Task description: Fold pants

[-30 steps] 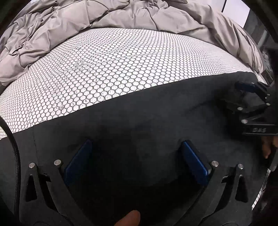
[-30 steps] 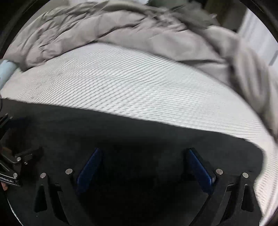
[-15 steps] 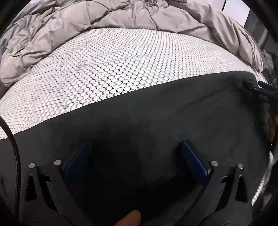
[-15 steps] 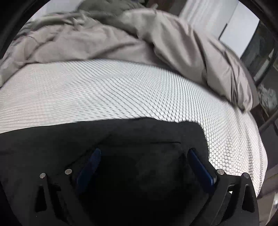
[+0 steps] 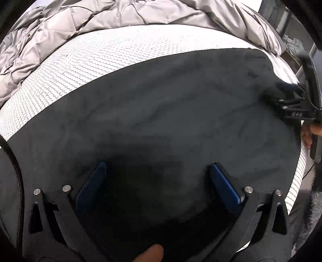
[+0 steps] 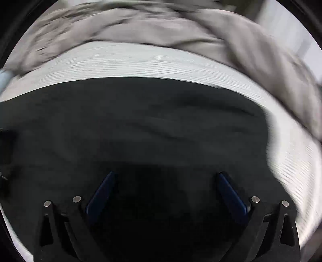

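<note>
Fingers: both pairs spread wide, nothing between them — left gripper and right gripper hover low over dark cloth, blue pads showing on each.
Bed: big white mattress cover with a honeycomb print, carrying everything; it shows along the far edge and at the right end.
Duvet: grey, rumpled duvet heaped along the far side, apart from the cloth.
Pants: black pants spread flat across the near half of the bed, soft ripples through the middle, one end rounding off at the right.
Right gripper, seen from the left: at the right end of the pants in the left wrist view, low over the cloth edge; contact unclear.
Blur: right wrist view is smeared, so that hand looks to be on the move.
Stage: my read, laid out and not yet grasped for a fold.
Risk: a fast closing motion could pinch only the top layer, so the lower layer drags and the fold goes crooked.
Risk: uneven pulls from the two ends could bunch those ripples into creases.
Risk: black on black hides seams, so a misjudged edge is likely.
</note>
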`<state>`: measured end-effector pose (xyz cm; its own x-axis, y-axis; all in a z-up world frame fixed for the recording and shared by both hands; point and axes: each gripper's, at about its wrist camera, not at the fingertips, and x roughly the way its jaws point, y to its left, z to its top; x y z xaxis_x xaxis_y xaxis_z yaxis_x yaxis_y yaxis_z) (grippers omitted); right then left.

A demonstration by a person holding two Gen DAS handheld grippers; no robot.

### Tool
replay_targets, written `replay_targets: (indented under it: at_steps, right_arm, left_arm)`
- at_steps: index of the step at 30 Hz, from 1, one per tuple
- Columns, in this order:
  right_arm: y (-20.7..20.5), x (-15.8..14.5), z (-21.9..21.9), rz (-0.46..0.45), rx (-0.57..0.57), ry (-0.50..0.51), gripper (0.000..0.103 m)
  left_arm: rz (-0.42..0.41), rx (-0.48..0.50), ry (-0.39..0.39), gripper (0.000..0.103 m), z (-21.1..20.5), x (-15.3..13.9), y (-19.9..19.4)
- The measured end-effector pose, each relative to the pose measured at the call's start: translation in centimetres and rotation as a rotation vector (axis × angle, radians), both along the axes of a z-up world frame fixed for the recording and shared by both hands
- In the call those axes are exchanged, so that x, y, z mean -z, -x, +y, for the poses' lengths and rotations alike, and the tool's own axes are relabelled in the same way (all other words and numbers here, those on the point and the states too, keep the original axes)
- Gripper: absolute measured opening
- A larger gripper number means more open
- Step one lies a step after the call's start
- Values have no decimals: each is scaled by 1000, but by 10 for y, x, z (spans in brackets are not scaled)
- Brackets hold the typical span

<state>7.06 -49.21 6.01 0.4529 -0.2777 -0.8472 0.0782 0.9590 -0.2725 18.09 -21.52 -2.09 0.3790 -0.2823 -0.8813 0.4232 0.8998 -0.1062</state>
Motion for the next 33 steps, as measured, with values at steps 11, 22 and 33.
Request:
replay_targets:
  at_steps: [11, 22, 33]
  right_arm:
    - [35, -46, 19, -128, -94, -192, 101]
    - [40, 0, 23, 47, -254, 14, 102]
    - [50, -40, -35, -106, -6, 89, 102]
  left_arm:
    - [-62, 93, 111, 102, -26, -34, 38]
    - [-2, 221, 34, 102, -35, -3, 50]
    - [-23, 158, 60, 102, -39, -18, 54]
